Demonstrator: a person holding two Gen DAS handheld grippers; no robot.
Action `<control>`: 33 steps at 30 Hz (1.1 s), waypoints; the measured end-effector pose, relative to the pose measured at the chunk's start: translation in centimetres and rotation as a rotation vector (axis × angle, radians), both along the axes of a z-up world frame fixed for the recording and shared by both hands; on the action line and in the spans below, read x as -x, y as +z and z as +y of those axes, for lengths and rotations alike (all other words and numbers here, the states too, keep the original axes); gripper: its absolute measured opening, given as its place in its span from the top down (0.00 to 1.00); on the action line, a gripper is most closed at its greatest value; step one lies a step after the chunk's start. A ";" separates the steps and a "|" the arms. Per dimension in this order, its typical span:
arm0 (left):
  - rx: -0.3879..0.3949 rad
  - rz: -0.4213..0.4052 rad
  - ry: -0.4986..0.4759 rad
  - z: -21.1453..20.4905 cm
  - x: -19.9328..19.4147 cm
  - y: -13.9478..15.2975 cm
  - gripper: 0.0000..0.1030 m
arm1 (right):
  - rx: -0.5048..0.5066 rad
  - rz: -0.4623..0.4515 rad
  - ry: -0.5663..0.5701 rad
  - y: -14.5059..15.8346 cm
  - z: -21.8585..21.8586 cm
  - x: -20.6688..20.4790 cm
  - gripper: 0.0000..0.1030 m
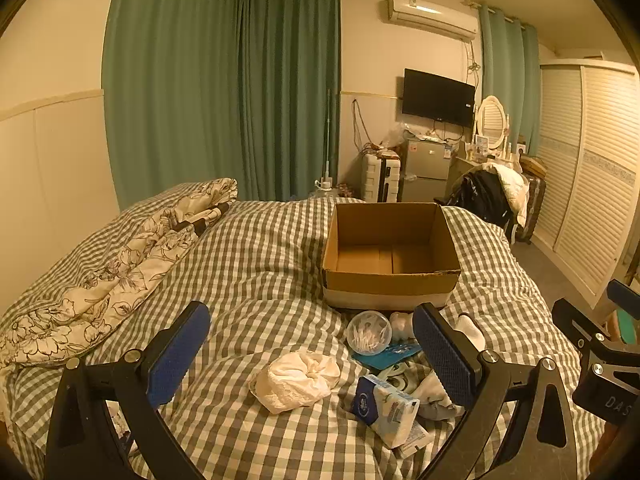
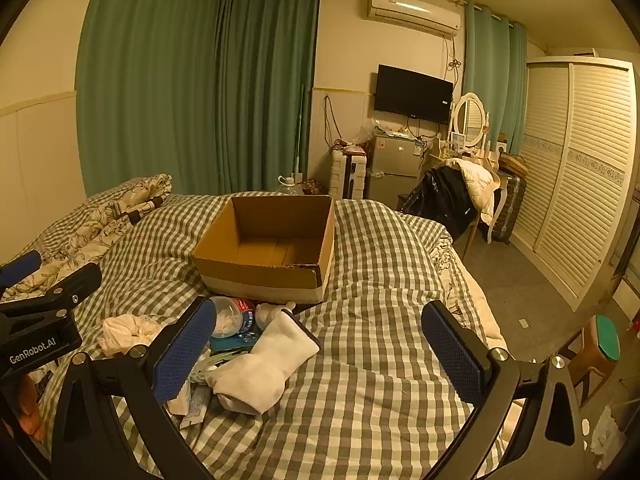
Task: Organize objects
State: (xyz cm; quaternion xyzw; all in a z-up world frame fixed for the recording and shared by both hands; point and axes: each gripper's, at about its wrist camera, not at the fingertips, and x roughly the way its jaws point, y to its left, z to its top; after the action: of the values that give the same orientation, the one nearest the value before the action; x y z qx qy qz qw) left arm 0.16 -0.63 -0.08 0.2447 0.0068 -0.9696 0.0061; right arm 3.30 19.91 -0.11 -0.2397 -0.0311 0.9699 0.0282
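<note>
An open, empty cardboard box (image 1: 390,252) sits on the checked bed; it also shows in the right wrist view (image 2: 264,248). In front of it lies a pile: a white scrunched cloth (image 1: 298,380), a round clear tub of cotton swabs (image 1: 368,333), a tissue pack (image 1: 386,408), a teal flat packet (image 1: 386,356) and a white sock (image 2: 264,364). My left gripper (image 1: 312,356) is open above the cloth and tissue pack, holding nothing. My right gripper (image 2: 320,352) is open over the sock's right side, empty.
A floral quilt and pillow (image 1: 104,276) lie at the bed's left. Green curtains (image 1: 224,88) hang behind. A fridge (image 1: 426,170), a dressing table, a chair with clothes (image 2: 452,196) and a louvred wardrobe (image 2: 576,168) stand at the right. The bed's right edge (image 2: 480,300) drops to the floor.
</note>
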 end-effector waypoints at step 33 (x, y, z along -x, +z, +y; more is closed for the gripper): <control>-0.001 -0.004 0.007 0.0 -0.1 -0.5 0.00 | 0.001 -0.017 0.012 -0.9 -0.5 0.1 0.00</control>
State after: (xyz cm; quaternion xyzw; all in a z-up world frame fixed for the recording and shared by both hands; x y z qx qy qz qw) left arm 0.24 -0.59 -0.62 0.2465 0.0080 -0.9691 0.0094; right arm 3.23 19.40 -0.99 -0.2478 -0.0324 0.9680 0.0218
